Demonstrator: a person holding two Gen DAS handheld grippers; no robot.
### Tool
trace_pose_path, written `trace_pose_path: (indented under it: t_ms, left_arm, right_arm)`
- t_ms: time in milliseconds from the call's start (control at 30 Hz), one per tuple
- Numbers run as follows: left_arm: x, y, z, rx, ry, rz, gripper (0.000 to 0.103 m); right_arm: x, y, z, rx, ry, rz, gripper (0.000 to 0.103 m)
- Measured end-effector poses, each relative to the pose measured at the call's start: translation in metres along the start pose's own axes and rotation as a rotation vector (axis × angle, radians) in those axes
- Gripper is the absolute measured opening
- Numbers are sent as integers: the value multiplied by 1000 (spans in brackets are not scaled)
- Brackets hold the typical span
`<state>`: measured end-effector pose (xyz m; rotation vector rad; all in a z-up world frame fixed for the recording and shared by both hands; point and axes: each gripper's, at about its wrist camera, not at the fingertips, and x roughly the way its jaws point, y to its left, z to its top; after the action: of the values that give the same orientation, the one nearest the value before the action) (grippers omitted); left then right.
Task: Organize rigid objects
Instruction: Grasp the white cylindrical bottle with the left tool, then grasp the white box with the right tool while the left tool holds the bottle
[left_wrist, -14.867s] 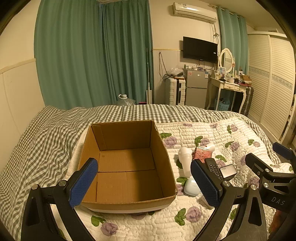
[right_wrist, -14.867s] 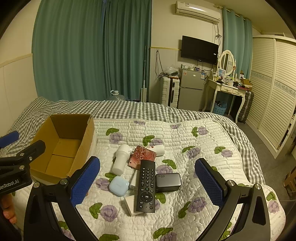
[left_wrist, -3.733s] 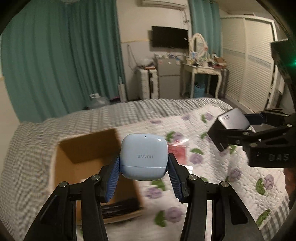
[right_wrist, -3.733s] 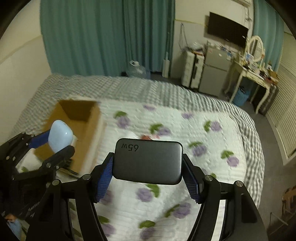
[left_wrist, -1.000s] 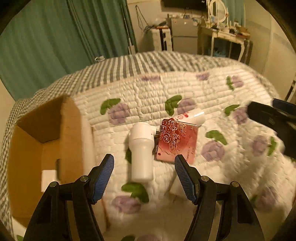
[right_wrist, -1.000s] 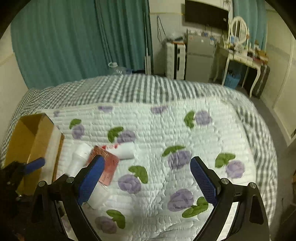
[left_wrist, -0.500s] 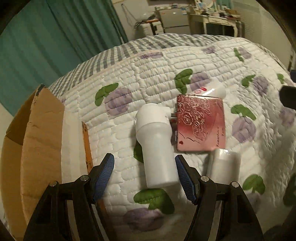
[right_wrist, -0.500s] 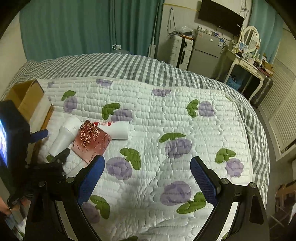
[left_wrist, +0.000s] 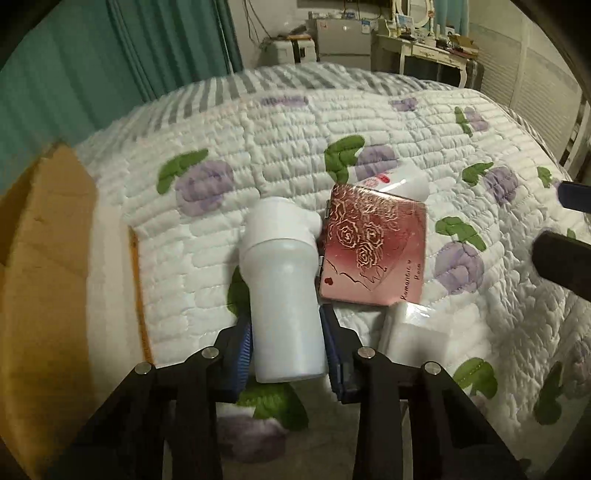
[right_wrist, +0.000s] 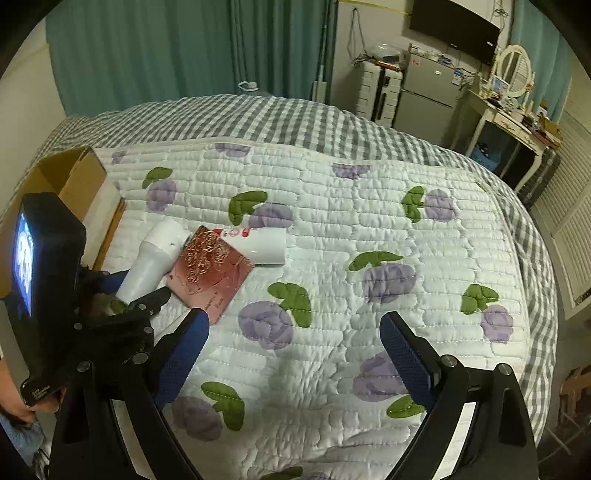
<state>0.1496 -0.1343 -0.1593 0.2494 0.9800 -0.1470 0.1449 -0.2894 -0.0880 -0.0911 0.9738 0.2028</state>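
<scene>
Now smooth white cylindrical bottle (left_wrist: 283, 295) clamped by left gripper (left_wrist: 288, 350), quilted bedspread (left_wrist: 258, 122)

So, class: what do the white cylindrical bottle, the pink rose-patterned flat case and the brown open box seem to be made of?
White cylindrical bottle: probably matte plastic, smooth and opaque. Pink rose-patterned flat case: likely metal, glossy with embossed roses and side hinges. Brown open box: corrugated cardboard, dull with folded flaps.

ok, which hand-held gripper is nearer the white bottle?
Left. The left hand-held gripper is shut on the white bottle; the right hand-held gripper is open above bare quilt beside it.
</scene>
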Motion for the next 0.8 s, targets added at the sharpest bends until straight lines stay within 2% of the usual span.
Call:
trace_pose_path:
  t_ms: [233,367,567,800]
  left_arm:
    - [-42,3,-31,-68,-57,45,32]
    - [-49,6,-43,-146,-44,17,32]
    - [-61,14,-65,-224,-39,42,32]
    - [-62,13,-75,-265,-24,62,32]
  right_arm:
    - [0,11,-5,-68,7,87,94]
    - [1,23,-11,-127,16,127,94]
    - [10,46,-17,-209,40,202,94]
    - [38,74,-24,-324,103,204,92]
